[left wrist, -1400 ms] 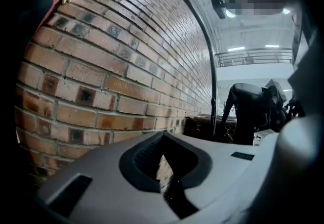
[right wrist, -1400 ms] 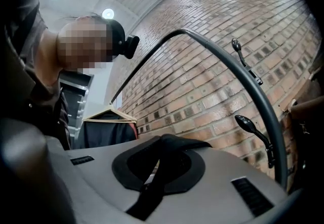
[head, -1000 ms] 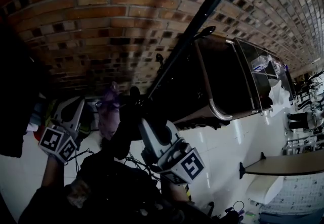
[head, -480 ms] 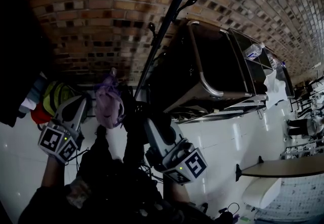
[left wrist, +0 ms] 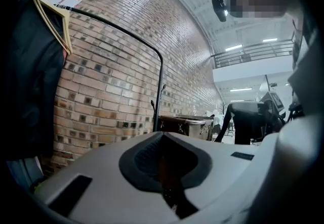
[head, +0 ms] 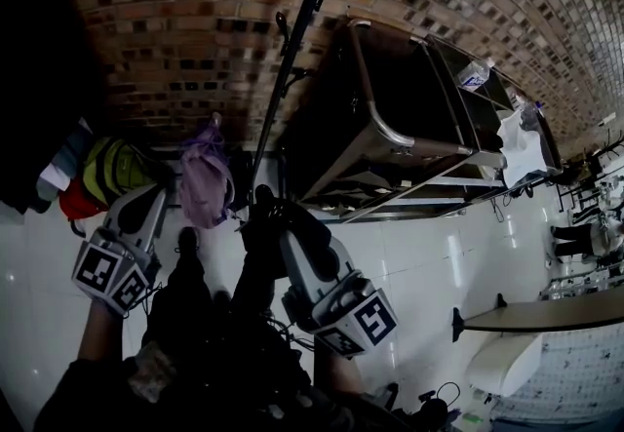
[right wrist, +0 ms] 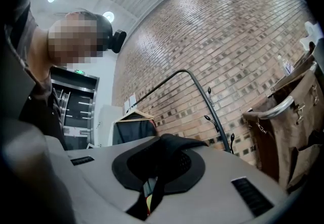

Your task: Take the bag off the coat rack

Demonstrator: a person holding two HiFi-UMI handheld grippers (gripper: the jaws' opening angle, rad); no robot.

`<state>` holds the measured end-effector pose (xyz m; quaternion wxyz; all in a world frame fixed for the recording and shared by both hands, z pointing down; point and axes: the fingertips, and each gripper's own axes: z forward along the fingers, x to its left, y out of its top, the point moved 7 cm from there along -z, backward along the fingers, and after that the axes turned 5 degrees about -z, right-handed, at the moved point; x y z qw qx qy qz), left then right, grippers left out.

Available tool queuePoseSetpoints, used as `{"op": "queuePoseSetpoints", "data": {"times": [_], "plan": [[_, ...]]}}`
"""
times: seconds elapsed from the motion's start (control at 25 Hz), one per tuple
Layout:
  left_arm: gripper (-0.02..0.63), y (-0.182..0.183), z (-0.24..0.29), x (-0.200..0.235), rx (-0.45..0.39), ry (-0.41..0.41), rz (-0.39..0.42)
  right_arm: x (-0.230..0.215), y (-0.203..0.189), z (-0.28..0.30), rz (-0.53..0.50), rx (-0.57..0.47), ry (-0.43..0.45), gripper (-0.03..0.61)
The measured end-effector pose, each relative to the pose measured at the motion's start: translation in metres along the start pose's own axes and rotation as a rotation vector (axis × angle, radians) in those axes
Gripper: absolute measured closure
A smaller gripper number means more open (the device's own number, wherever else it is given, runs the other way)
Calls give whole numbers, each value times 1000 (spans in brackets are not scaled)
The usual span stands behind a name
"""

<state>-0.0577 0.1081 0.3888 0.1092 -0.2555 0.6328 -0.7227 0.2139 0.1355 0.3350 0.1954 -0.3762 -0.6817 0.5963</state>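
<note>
Bag (head: 219, 323): black and slack, hanging below both grippers.
Right gripper (right wrist: 162, 142): clamping the bag's black strap (right wrist: 188, 142).
Left gripper (left wrist: 163, 139): jaws pressing together.
Head view only: showing the bag's body; the right gripper view is showing only the strap.

Left hand-held gripper (left wrist: 161, 139) closed, right one (right wrist: 161, 142) clamped

A brick wall (head: 195, 20) is seen behind, with a brown cart (head: 409, 118) rimmed in metal tubing stood against it. A dark garment (left wrist: 30, 76) is hung on a wooden hanger (left wrist: 53, 15); glossy white floor tiles (head: 429, 255) are noted below.
</note>
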Motion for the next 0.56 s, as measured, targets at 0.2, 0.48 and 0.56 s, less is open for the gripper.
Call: {"op": "queuePoseSetpoints", "data": {"times": [0.2,0.48,0.56], "plan": [[574,1,-20,-9,-2,-1,6,12,0,-8,19,-15,-12,566],[574,1,-39,2,26,3,-11,31,0,-3,4,-15,-23,566],[574,2,-42,5,29,-2,-11,38,0,-1,1,-13,-26,566]]}}
